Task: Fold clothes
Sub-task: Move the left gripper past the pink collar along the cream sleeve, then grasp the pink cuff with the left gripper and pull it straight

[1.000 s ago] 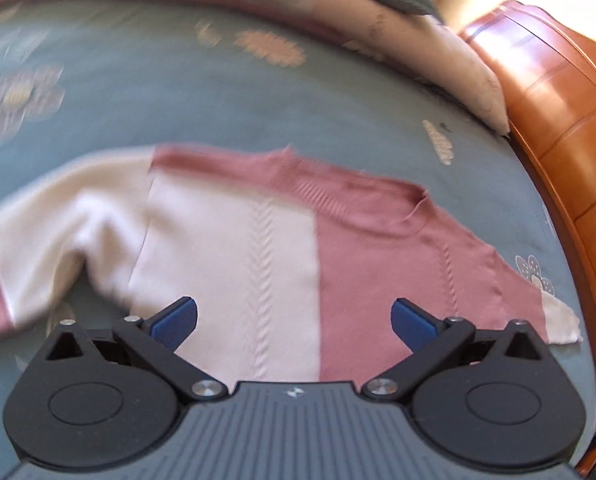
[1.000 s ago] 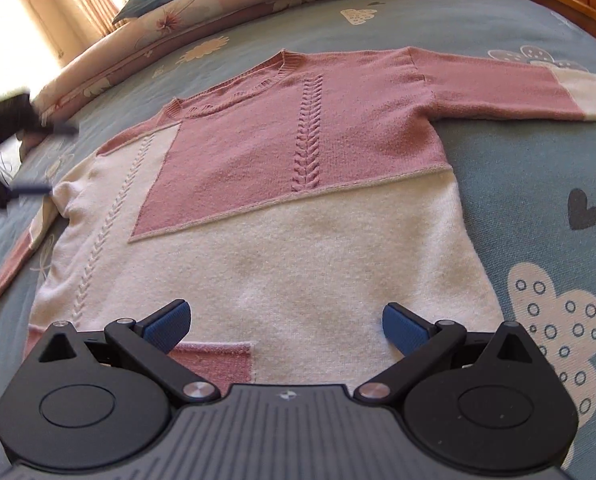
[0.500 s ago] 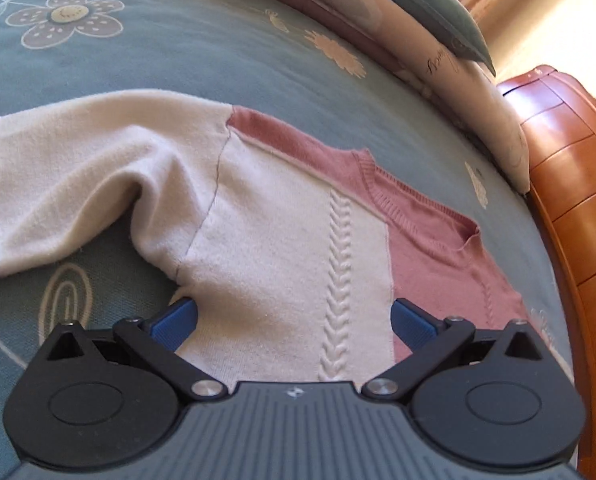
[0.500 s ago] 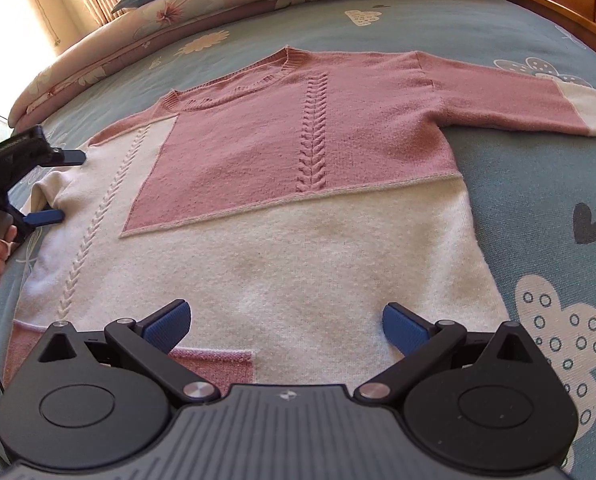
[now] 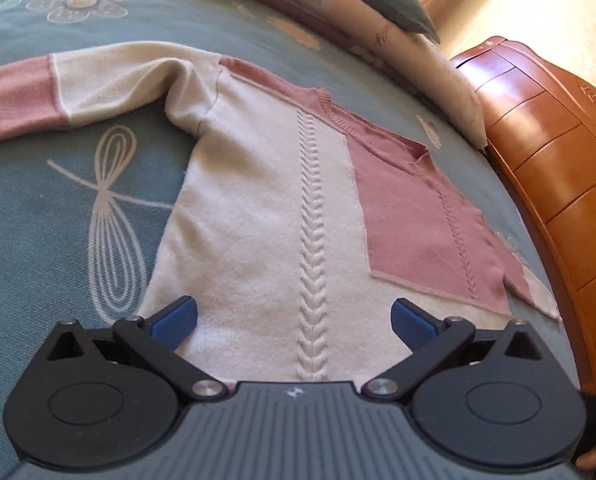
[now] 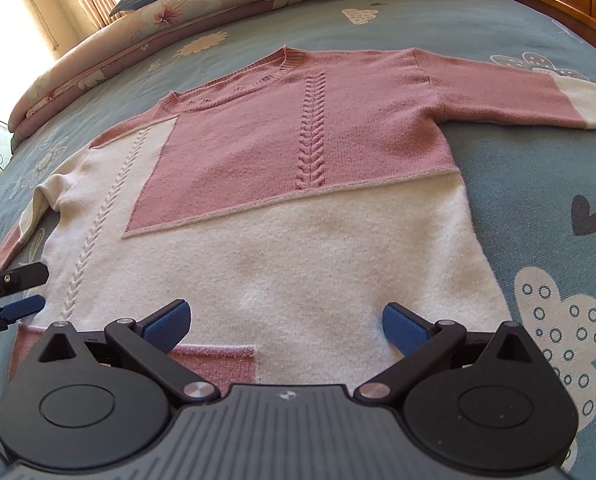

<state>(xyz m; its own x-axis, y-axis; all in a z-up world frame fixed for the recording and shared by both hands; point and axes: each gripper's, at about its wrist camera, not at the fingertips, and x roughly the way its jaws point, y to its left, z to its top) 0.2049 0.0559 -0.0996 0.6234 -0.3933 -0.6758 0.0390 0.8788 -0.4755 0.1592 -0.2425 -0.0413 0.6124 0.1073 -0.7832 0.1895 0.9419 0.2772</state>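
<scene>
A pink and cream knit sweater (image 6: pixel 282 216) lies flat, front up, on a blue bedspread (image 6: pixel 546 208), sleeves spread out to both sides. It also shows in the left wrist view (image 5: pixel 282 216). My left gripper (image 5: pixel 294 318) is open and empty, low over the sweater's lower left side near the hem. It also shows at the left edge of the right wrist view (image 6: pixel 22 292). My right gripper (image 6: pixel 284 320) is open and empty over the hem at the middle. The cream-and-pink left sleeve (image 5: pixel 78 88) lies bent on the bedspread.
Pillows and a folded quilt (image 6: pixel 186 12) lie along the head of the bed. A wooden bed frame (image 5: pixel 554 168) runs along the right side in the left wrist view. The bedspread extends around the sweater on all sides.
My left gripper has moved down along the sweater's left side, from the armpit toward the hem. My right gripper has held almost still over the hem. Both have stayed open.
</scene>
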